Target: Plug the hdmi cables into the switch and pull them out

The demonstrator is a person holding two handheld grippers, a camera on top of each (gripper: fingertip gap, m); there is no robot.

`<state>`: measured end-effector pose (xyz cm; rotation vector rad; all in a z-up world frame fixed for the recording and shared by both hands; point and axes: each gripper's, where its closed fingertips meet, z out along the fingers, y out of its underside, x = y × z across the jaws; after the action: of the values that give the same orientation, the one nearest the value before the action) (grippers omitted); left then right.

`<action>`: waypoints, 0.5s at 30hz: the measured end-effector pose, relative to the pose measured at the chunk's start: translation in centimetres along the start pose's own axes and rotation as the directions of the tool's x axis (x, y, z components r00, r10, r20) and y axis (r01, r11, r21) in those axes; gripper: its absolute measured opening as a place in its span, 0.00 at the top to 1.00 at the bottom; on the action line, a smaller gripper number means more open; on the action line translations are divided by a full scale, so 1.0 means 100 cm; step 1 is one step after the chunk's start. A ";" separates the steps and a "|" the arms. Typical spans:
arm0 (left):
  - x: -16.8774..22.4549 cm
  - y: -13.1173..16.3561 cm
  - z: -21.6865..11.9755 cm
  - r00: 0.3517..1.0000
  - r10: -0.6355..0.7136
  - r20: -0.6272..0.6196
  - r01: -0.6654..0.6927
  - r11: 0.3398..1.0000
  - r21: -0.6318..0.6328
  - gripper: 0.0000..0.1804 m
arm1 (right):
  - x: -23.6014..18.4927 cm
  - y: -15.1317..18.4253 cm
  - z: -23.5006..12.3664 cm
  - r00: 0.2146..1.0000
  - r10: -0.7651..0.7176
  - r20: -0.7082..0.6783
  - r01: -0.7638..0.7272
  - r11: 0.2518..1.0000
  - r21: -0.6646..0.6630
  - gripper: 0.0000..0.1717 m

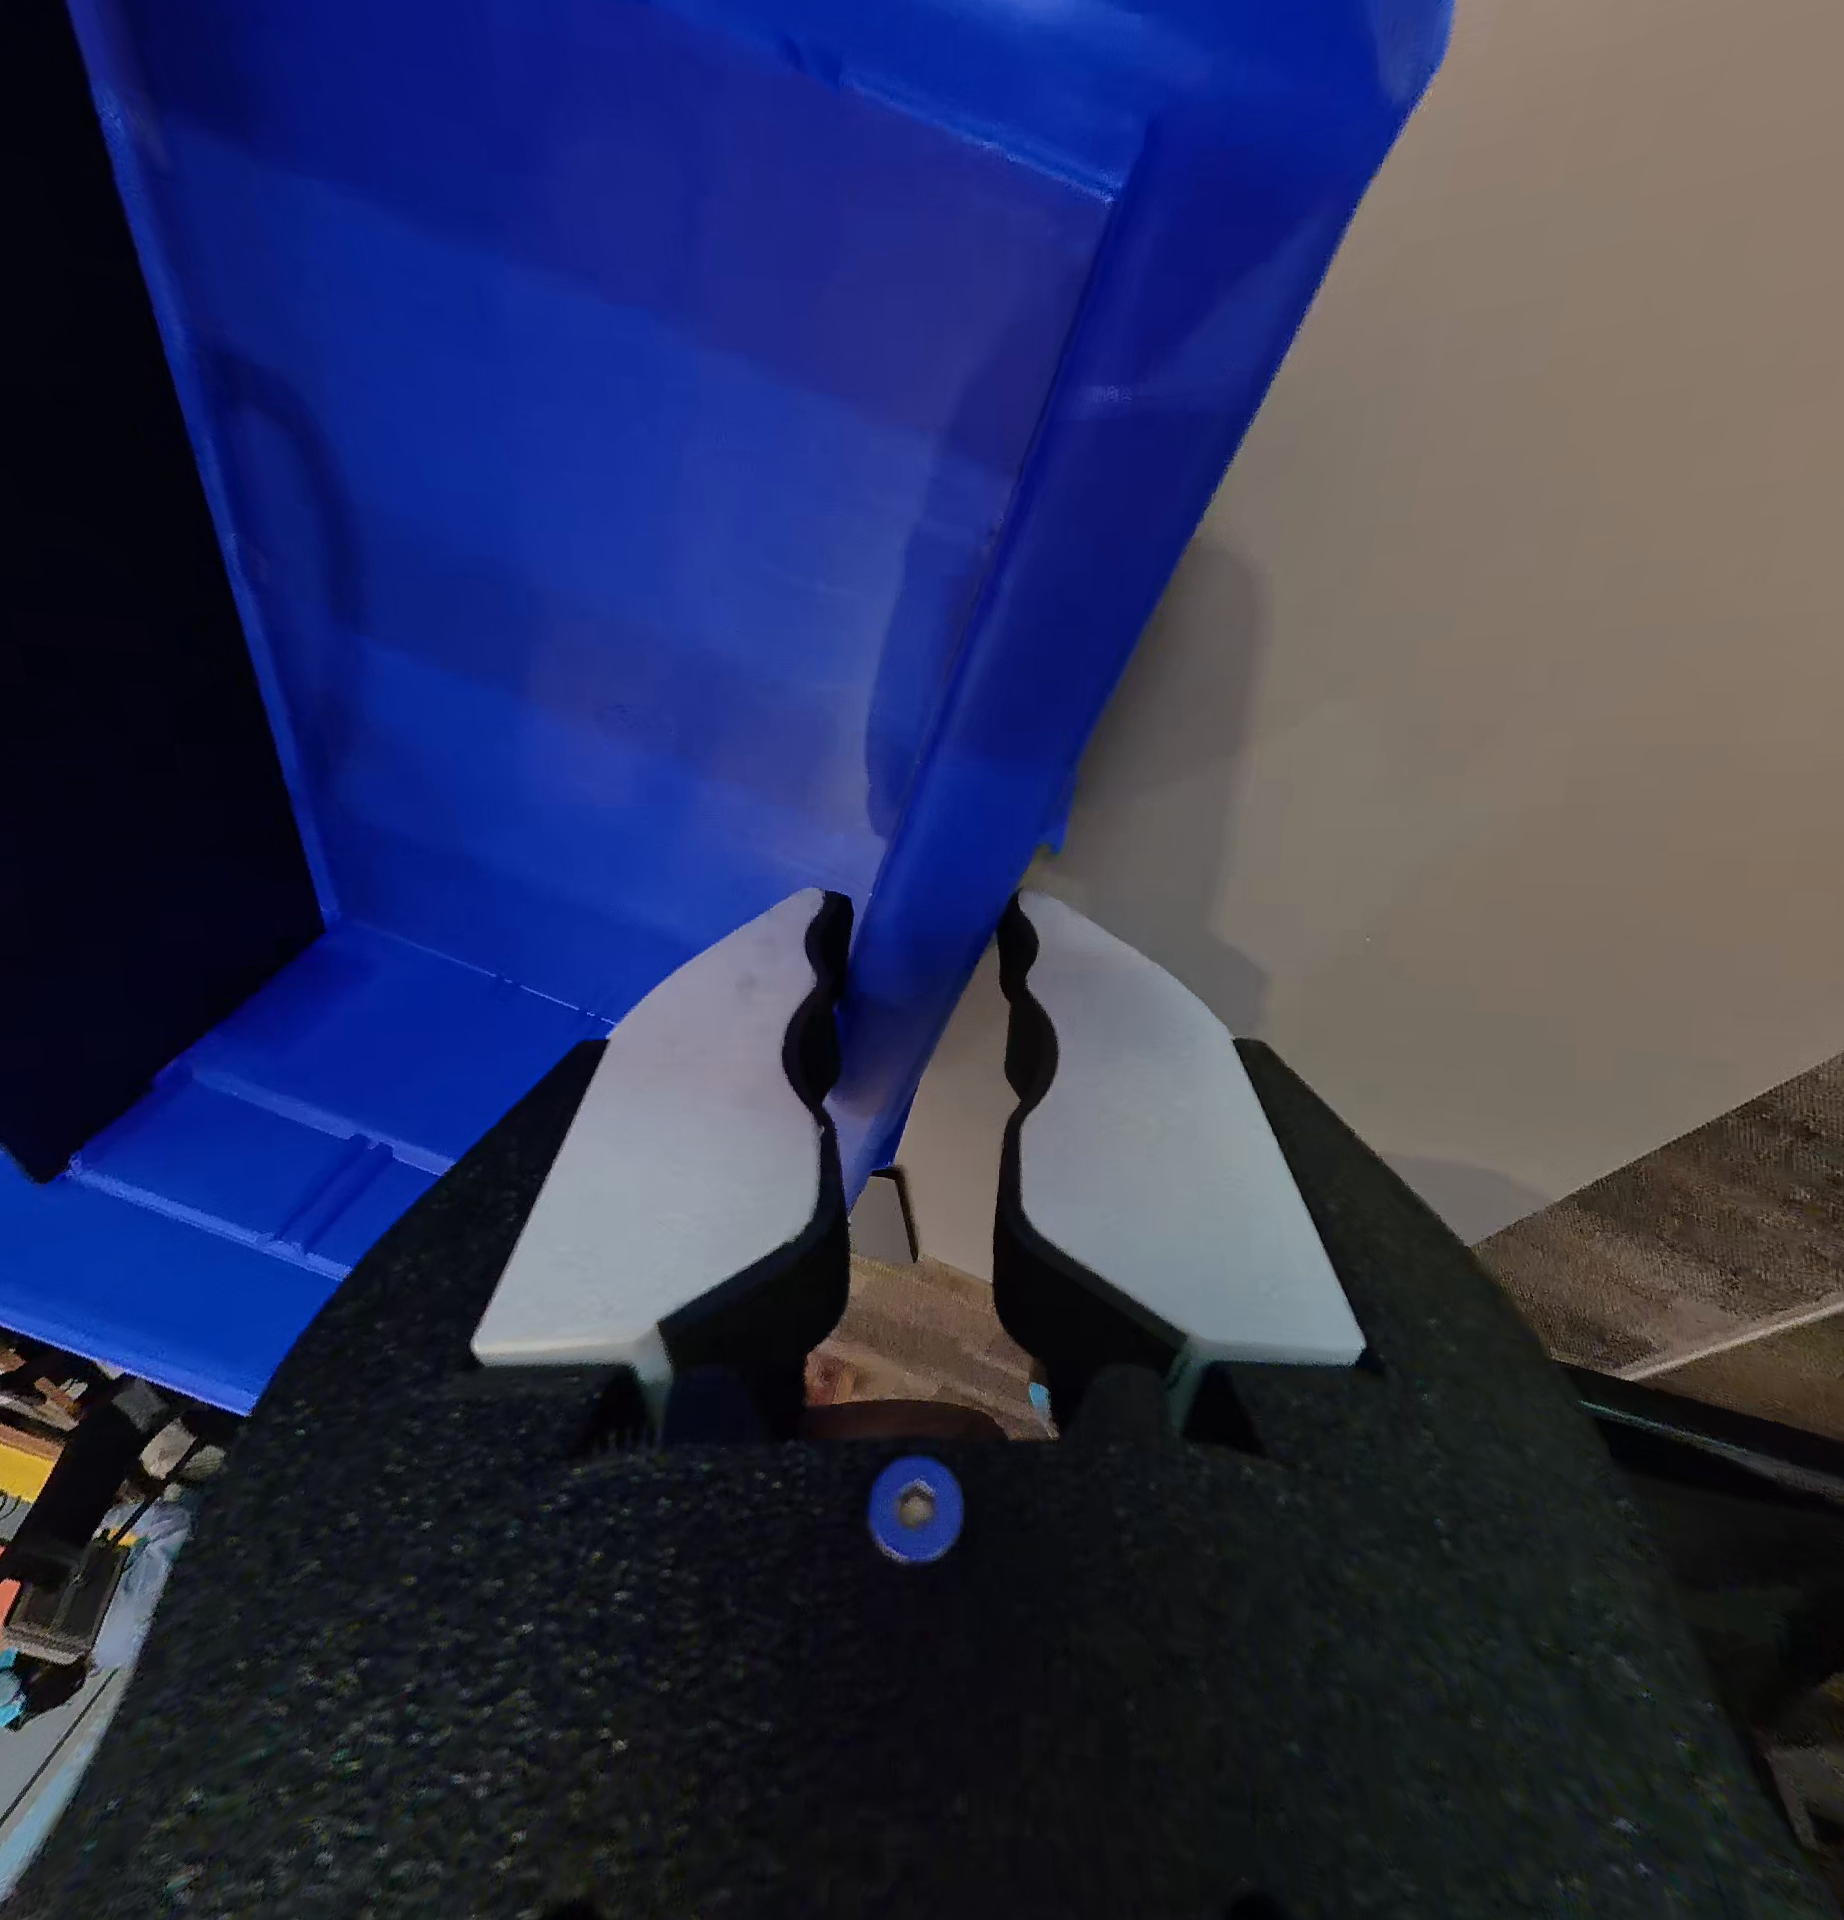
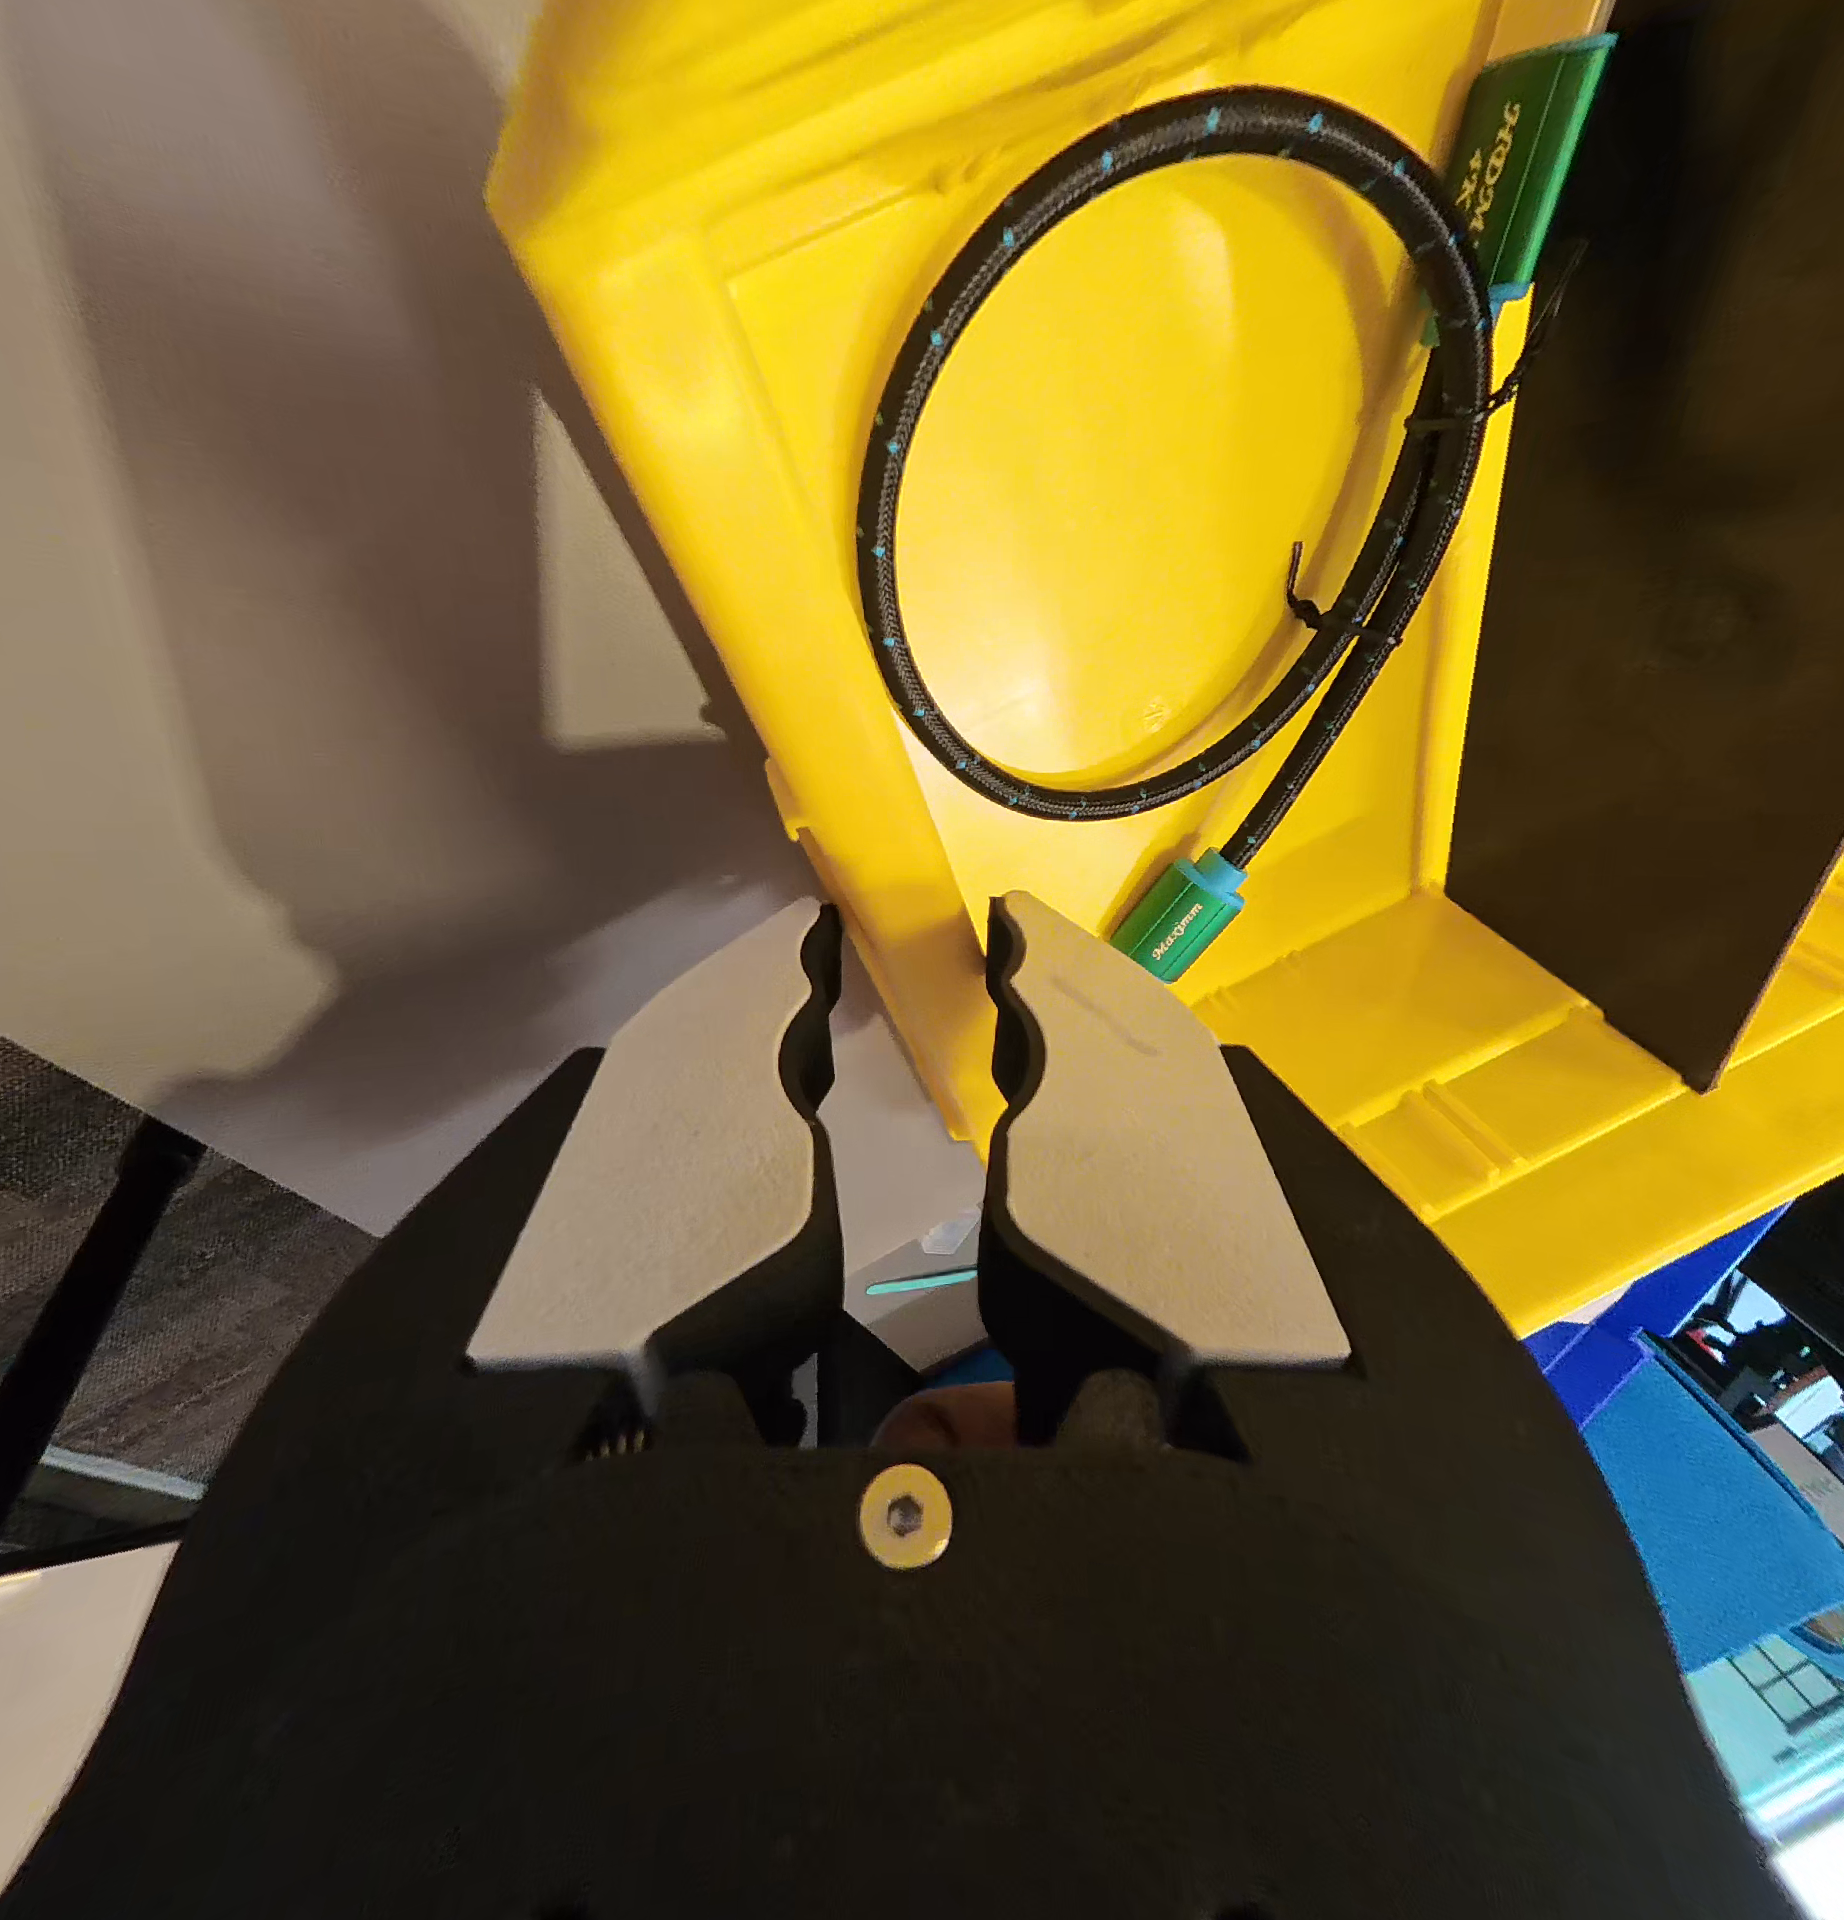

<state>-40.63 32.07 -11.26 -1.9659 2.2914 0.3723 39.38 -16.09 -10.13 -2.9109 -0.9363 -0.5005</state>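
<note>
Visibly lettered green connector (image 2: 1178,920), yellow bin (image 2: 689,312)

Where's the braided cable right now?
In the right wrist view, the black braided cable lies coiled inside the yellow bin, right of the wall that the right gripper straddles, beside a black divider.

Cable (image 2: 1157,499) in bin (image 2: 710,312), left of divider (image 2: 1676,520); tool (image 2: 913,997) astride bin wall.

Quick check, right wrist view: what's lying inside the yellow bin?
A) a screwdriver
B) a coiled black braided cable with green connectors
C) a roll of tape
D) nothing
B: a coiled black braided cable with green connectors lies on the floor of the yellow bin, beside a dark divider.
</note>
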 end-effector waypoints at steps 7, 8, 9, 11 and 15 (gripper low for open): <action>-0.001 0.001 -0.002 0.999 -0.052 0.015 0.052 0.998 0.026 0.82 | -0.002 0.000 -0.007 0.999 0.035 -0.003 -0.035 0.999 0.017 0.71; 0.000 0.001 -0.004 0.998 -0.064 0.017 0.064 0.997 0.043 0.80 | -0.004 -0.001 -0.012 0.999 0.053 0.004 -0.053 0.998 0.037 0.66; 0.002 0.000 -0.008 0.997 -0.074 0.016 0.073 0.995 0.064 0.78 | -0.004 -0.002 -0.019 0.998 0.068 0.006 -0.069 0.996 0.058 0.63; 0.005 0.000 -0.021 0.996 -0.091 0.016 0.089 0.990 0.110 0.74 | -0.006 -0.007 -0.037 0.997 0.083 -0.006 -0.081 0.990 0.112 0.60; 0.008 0.001 -0.057 0.993 -0.116 0.017 0.110 0.972 0.209 0.72 | -0.017 -0.046 -0.087 0.996 0.018 -0.092 0.003 0.973 0.230 0.61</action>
<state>-40.40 29.88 -5.96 -1.9605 2.0934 0.1435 32.91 -14.51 -2.71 -2.6595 -0.9043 -0.4876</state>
